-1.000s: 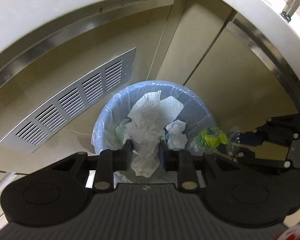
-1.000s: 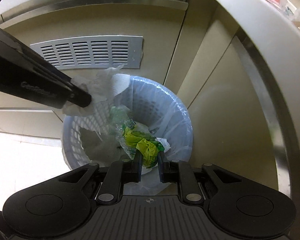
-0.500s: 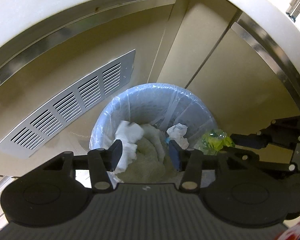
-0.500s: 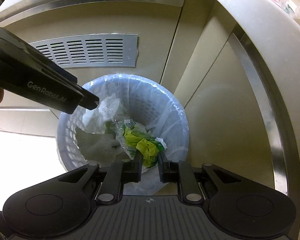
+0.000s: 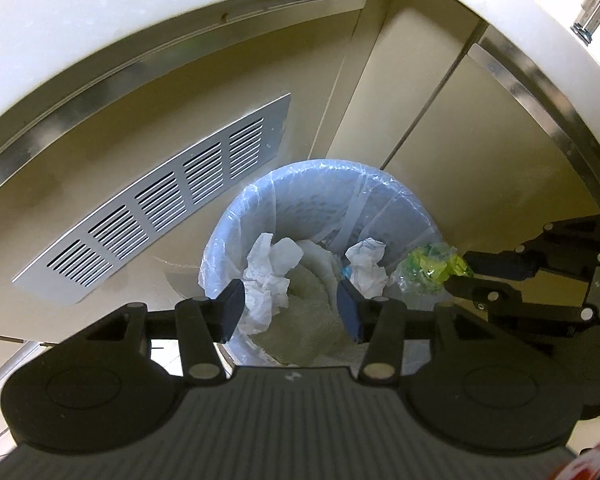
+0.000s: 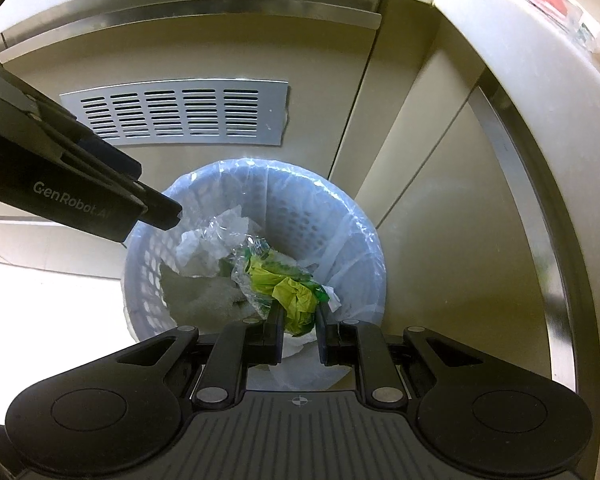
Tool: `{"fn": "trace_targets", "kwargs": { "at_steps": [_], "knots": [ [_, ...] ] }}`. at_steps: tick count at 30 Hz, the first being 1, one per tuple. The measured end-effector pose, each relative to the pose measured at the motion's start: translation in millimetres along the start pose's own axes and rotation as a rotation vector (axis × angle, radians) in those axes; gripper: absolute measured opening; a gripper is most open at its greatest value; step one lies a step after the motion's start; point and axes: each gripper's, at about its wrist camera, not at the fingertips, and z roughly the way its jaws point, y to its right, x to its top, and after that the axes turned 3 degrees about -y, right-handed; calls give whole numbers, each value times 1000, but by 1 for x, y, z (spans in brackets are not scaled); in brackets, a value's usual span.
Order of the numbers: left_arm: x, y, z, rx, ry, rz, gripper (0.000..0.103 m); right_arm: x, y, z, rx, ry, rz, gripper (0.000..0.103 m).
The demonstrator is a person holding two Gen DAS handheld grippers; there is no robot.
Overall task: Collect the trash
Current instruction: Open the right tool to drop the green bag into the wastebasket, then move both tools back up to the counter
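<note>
A white perforated bin point(image 5: 320, 168) with a clear blue liner stands on the floor below both grippers. My left gripper point(image 5: 290, 300) hangs open over it with nothing between its pads. Crumpled white paper point(image 5: 268, 272) lies inside the bin on the left, and a second white wad point(image 5: 366, 264) lies on the right. My right gripper point(image 6: 299, 312) is shut on a crumpled green and yellow plastic wrapper point(image 6: 292, 288), held above the bin's point(image 6: 300, 216) near side. The left wrist view shows that wrapper point(image 5: 432, 268) at the right gripper's point(image 5: 460, 276) tips. The left gripper point(image 6: 160, 212) shows at the bin's left rim.
Beige cabinet doors rise close behind the bin, one with a metal vent grille point(image 5: 160, 208) point(image 6: 180, 116). A white countertop edge point(image 5: 140, 20) with a steel strip overhangs them. Bright floor point(image 6: 40, 300) lies left of the bin.
My left gripper opened and the white paper it held dropped into the bin. The right gripper kept still, with the green wrapper still in its jaws.
</note>
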Motion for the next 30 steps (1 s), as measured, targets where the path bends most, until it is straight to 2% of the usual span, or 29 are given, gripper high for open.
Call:
{"fn": "trace_targets", "kwargs": {
  "at_steps": [7,9,11,12,30],
  "knots": [
    [-4,-3,-2,0,1,-7,47,2,-2,-1,10,8,16,17],
    [-5,-5,-1,3,0,-9,47,2,-1,0,33,9,18,20],
    [-7,-6,-1,7,-2,-10,47,2,-1,1,34,16,21,50],
    [-7,-7,-2,8,-2,-13,47,1,0,1,31,21,28,53],
    [-9,-7,-19,-4,34,-5,47,-3,-2,-13,26,38,17,53]
  ]
}}
